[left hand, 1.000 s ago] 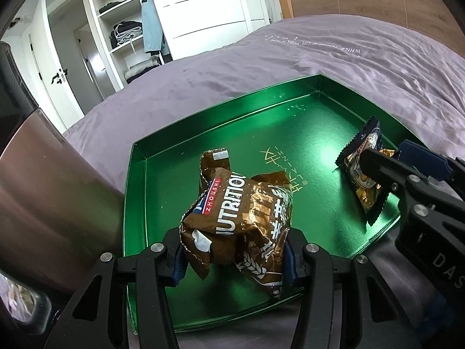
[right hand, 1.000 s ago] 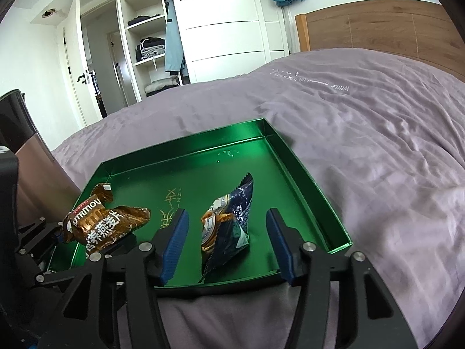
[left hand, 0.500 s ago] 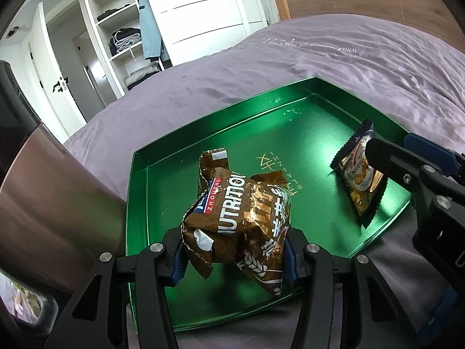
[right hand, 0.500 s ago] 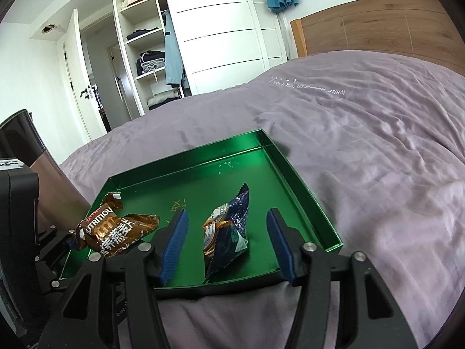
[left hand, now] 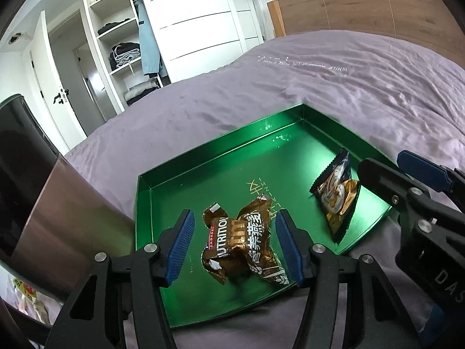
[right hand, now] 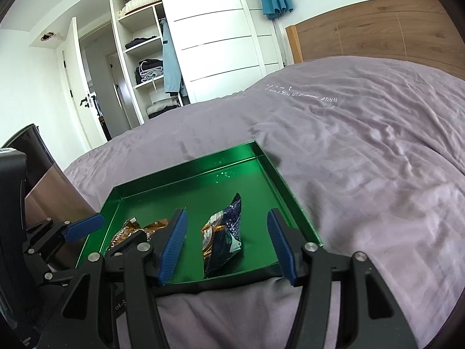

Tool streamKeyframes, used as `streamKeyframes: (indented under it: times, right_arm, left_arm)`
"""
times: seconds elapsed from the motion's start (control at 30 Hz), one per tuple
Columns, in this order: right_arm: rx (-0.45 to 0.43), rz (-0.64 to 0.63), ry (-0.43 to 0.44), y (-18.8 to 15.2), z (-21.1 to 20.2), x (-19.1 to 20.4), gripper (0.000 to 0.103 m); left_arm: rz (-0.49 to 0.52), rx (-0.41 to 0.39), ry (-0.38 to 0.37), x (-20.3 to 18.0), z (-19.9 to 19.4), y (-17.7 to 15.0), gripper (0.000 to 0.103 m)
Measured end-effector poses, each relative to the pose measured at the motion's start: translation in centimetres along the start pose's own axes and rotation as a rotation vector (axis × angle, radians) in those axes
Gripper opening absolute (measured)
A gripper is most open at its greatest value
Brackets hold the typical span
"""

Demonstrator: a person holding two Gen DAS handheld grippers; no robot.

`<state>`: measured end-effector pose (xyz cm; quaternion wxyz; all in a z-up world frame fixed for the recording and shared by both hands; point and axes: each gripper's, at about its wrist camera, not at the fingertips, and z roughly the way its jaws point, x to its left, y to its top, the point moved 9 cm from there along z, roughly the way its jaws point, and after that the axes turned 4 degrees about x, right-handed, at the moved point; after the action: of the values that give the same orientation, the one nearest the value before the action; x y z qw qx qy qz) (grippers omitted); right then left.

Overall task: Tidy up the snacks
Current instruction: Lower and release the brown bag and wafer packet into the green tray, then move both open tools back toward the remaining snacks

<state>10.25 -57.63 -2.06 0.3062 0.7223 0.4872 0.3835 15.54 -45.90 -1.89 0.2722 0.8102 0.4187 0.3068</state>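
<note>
Jaws: left gripper [left hand: 234,242] just opened, brown packet [left hand: 242,245] released lower centre of green tray [left hand: 203,168]; right gripper [right hand: 226,244] wide, dark packet [right hand: 222,234] loose between.

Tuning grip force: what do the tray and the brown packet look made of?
Tray: likely thin sheet metal or foil-faced card, glossy green; mirror-like glints and crisp folded walls.
Brown packet: metallised plastic film, shiny; sharp crinkles with bright highlights, so thin and slippery, probably.

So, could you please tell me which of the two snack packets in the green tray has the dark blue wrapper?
The dark blue packet between the right tongs; the other, the brown packet, is brown and gold.
</note>
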Motion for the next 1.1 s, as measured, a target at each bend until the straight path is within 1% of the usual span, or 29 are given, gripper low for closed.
streamKeyframes:
  times: [0.33, 0.63, 0.83, 1.1]
  right_arm:
    - [-0.018, 0.001, -0.021, 0.9, -2.9, 0.0, 0.088]
    - [-0.027, -0.016, -0.028, 1.7, -6.4, 1.4, 0.088]
    - [-0.019, -0.033, -0.015, 1.6, -8.8, 3.5, 0.088]
    - [-0.005, -0.079, 0.020, 0.8, -11.7, 7.6, 0.088]
  left_arm:
    - [-0.013, -0.012, -0.046, 0.0, -2.8, 0.8, 0.052]
    - [-0.039, -0.010, -0.092, 1.2, -6.7, 0.7, 0.052]
    - [-0.050, -0.002, -0.101, 2.8, -9.5, 0.0, 0.052]
    - [-0.062, -0.023, -0.078, 5.4, -13.3, -1.2, 0.052]
